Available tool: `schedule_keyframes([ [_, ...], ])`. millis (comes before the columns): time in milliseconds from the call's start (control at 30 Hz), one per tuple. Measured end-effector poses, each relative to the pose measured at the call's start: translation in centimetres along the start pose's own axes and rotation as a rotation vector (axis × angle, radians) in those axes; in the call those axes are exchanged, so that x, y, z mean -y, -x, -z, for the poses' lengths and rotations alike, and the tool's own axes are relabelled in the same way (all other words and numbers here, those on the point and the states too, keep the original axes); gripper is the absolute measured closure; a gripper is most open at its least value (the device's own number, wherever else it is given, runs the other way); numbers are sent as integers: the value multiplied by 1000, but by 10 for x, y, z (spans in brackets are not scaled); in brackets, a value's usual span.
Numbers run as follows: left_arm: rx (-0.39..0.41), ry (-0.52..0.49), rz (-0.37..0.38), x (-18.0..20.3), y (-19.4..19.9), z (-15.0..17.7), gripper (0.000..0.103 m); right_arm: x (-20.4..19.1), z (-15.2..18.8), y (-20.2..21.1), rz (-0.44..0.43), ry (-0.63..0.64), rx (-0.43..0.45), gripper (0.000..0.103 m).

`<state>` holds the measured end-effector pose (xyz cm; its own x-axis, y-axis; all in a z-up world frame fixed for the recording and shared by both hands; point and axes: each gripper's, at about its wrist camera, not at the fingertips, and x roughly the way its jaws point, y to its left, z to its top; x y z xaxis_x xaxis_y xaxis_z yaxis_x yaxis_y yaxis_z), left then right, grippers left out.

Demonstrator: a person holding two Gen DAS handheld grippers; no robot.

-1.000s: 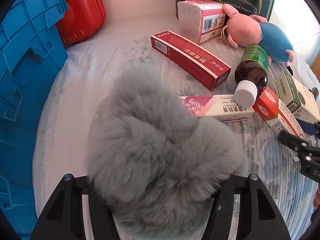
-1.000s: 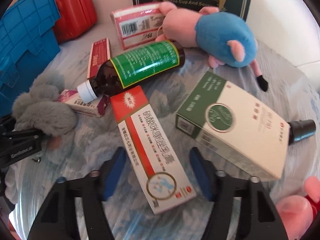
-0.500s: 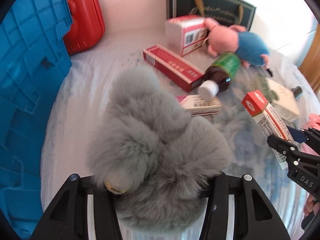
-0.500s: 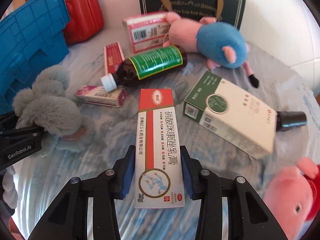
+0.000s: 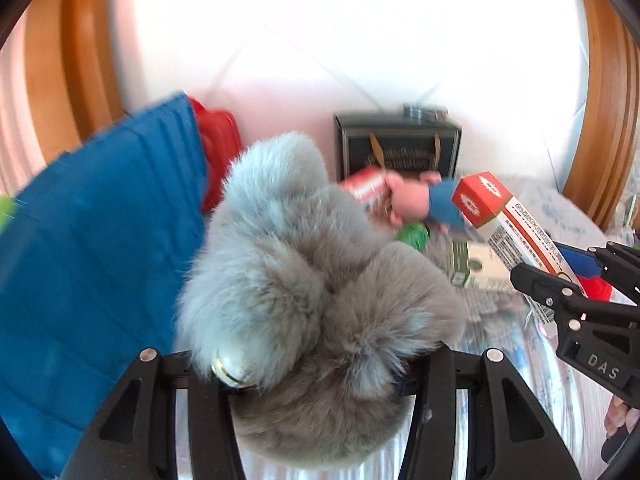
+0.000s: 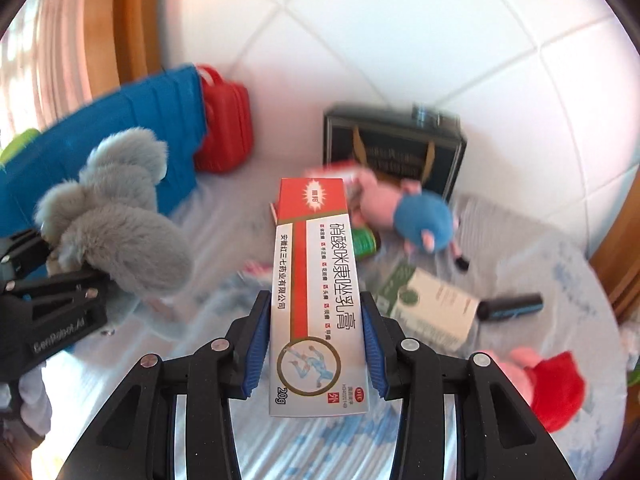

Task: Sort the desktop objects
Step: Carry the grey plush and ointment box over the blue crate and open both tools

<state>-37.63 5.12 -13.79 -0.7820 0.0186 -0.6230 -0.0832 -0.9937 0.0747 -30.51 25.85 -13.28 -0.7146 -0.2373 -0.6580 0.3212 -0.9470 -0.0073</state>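
Left claw [image 5: 316,364] clamps the grey plush [image 5: 312,292], lifted clear above the bed [image 6: 224,216] by its left edge, near the blue crate [image 5: 100,248]. Right claw [image 6: 316,332] grips the ointment box [image 6: 316,292], raised mid-bed.

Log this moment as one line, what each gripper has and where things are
left gripper: shut on grey plush toy | right gripper: shut on red-and-white ointment box | both held above bedsheet
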Motion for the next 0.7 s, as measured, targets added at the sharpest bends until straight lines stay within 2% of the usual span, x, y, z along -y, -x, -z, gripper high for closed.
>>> schedule_keyframes([
  [300,185,30,-77,-59,87,-27,55,-81,-52,67,-4,111,185,62],
  [500,295,60,-164,-116,138,-44,55,-140,-91,102,-38,141,280,62],
  [700,328,106,-284,-193,166,-41,55,-216,-124,113,-106,181,323,61],
])
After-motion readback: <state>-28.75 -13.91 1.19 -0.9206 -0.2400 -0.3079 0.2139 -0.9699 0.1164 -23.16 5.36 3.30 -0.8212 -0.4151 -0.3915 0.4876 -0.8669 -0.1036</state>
